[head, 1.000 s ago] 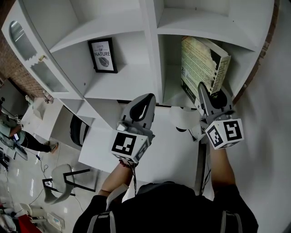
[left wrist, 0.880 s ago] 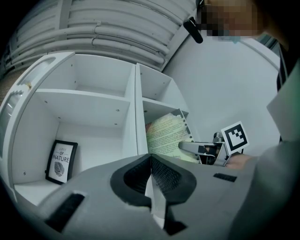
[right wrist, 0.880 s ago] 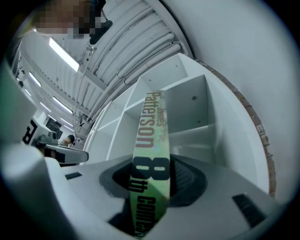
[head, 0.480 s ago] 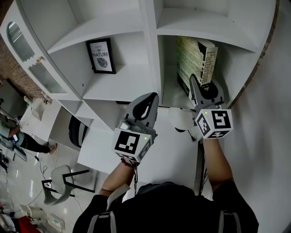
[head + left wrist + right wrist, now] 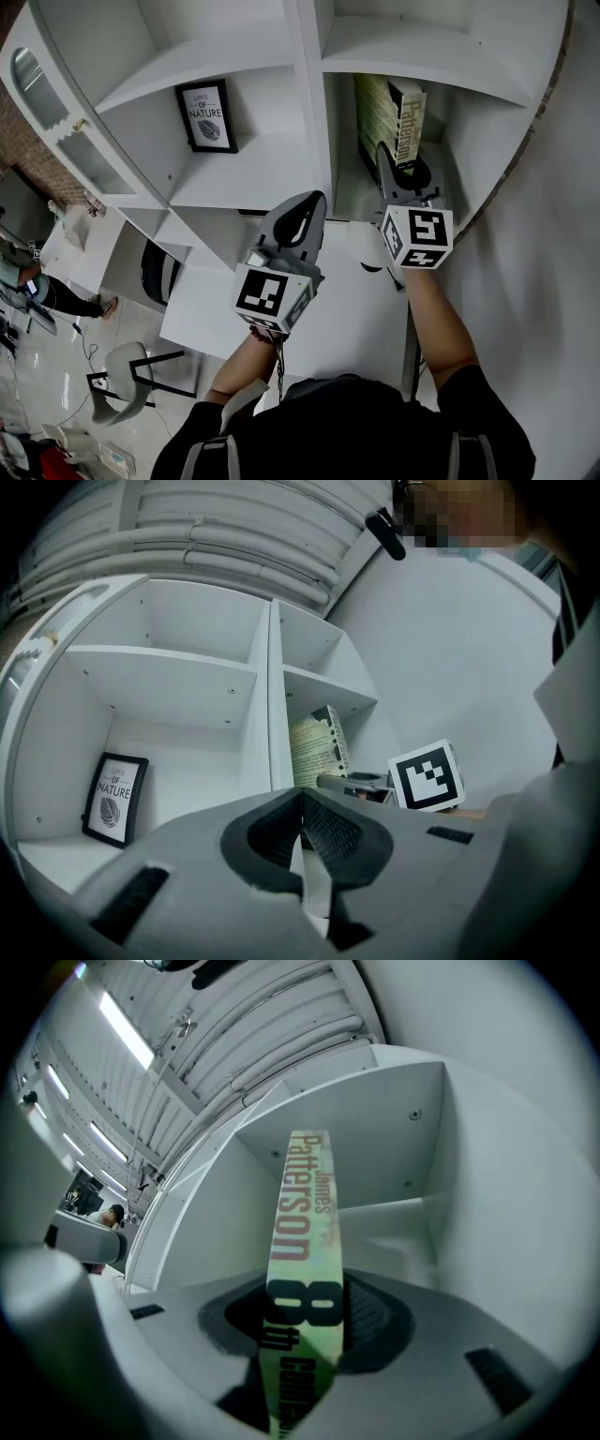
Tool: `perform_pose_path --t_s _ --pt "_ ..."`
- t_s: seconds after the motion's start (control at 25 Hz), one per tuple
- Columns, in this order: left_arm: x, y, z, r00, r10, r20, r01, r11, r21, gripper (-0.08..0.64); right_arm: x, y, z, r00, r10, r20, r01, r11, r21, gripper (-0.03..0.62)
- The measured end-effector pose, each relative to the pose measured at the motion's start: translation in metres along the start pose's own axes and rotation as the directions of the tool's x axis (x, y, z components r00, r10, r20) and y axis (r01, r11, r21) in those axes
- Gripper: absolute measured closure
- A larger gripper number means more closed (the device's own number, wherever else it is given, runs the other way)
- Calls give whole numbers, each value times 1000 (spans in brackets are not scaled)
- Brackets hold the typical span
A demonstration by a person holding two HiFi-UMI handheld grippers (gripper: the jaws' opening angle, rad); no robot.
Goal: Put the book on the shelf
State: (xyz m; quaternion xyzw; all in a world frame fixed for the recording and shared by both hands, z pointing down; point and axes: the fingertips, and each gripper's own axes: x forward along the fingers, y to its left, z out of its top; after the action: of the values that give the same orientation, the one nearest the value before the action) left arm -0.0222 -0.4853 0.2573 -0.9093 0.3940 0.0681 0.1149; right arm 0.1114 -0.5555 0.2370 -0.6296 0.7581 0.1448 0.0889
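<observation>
So the right gripper [image 5: 389,173] has its jaws clamped on the book [image 5: 398,120], pinching it by the spine near the bottom. The book stands pretty much upright in the right-hand compartment of the white shelf [image 5: 253,183], spine facing out. I honestly can't tell if its bottom edge is touching the board. The left gripper [image 5: 300,208] hangs in front of the middle divider [image 5: 314,94], jaws pressed together, nothing in them. A framed print [image 5: 208,115] sits in the left compartment.
</observation>
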Motion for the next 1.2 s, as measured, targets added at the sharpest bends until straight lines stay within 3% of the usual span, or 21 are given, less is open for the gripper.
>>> perform_pose_path --t_s 0.32,0.72,1.2 --pt "-1 0 -5 1000 -5 -9 5 1000 -20 541 10 2 -4 1000 -22 -19 23 999 28 430" --pt "-2 2 -9 1000 -1 -13 1 1000 -31 541 13 30 -9 997 61 -47 -60 998 8 427" --pt "-4 3 -15 1000 7 -20 -7 999 -43 541 8 53 -3 984 175 -13 -174 983 59 364"
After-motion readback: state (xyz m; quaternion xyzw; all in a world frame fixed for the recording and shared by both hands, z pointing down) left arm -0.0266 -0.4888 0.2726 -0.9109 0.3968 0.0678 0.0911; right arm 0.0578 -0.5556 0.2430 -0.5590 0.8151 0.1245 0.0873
